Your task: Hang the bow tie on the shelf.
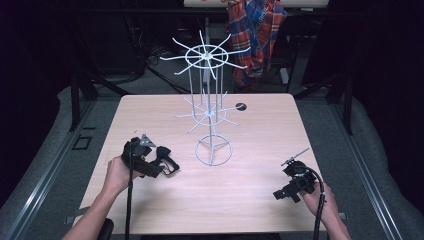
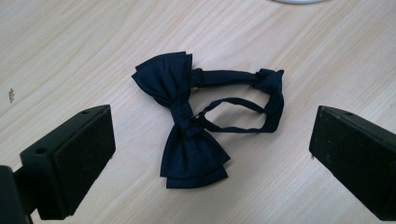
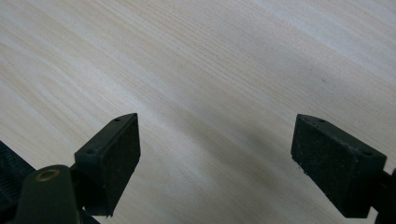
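Bow tie lies flat on the wooden table, framed between the left gripper's wide-spread, empty jaws and a little beyond the pads. Its knot-to-wing axis runs roughly along the line of approach, and the strap loop trails toward the right pad. From the high view, the left gripper is just beside it, while the right gripper, also released and empty, is well apart, past the white wire rack.

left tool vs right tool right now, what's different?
The left tool has a dark bow tie lying on the table between its open jaws, untouched; the right tool has bare wood between its jaws. In the high view the left tool sits near the wire rack's base ring, while the right tool sits near the table's right front edge. Both are open, held low over the table.
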The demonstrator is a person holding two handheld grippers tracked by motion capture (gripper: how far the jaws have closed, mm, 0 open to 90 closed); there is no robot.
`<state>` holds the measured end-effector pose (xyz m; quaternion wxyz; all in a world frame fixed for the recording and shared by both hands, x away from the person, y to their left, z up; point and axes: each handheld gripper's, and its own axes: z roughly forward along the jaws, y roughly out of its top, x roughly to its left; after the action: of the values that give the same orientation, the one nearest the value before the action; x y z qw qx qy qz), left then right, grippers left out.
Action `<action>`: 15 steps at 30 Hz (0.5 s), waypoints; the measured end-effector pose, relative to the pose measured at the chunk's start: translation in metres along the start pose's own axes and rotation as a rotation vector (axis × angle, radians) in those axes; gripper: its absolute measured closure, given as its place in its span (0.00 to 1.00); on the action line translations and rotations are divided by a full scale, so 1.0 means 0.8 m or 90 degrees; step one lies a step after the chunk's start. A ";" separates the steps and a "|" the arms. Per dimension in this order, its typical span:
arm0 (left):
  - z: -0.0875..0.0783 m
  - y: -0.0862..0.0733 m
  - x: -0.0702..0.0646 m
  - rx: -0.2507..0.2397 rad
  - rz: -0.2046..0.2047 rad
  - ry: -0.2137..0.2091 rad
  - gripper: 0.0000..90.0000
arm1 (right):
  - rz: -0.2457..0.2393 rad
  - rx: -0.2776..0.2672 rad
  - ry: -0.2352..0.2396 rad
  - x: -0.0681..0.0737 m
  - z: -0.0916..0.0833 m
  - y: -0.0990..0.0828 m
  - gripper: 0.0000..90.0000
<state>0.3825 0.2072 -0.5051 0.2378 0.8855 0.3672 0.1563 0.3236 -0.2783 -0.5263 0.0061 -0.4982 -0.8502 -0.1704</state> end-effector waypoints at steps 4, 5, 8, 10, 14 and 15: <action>0.007 0.006 -0.007 0.013 0.014 -0.013 0.03 | 0.028 -0.017 0.009 0.002 0.001 -0.005 0.17; 0.009 0.006 -0.009 0.020 0.019 -0.019 0.04 | -0.005 0.019 0.000 -0.002 -0.005 -0.002 0.17; 0.014 0.008 -0.017 0.027 0.030 -0.025 0.06 | -0.007 0.025 0.003 -0.001 -0.004 -0.002 0.17; 0.018 0.009 -0.021 0.036 0.040 -0.026 0.09 | -0.010 0.022 0.002 0.000 -0.003 -0.002 0.17; 0.023 0.012 -0.027 0.042 0.046 -0.033 0.09 | -0.008 0.021 0.000 0.001 -0.004 -0.002 0.17; 0.025 0.013 -0.027 0.048 0.047 -0.037 0.09 | -0.008 0.021 0.000 0.001 -0.004 -0.002 0.17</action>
<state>0.3826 0.1788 -0.5187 0.2091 0.9110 0.3326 0.1255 0.3212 -0.2792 -0.5239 0.0131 -0.4927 -0.8559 -0.1567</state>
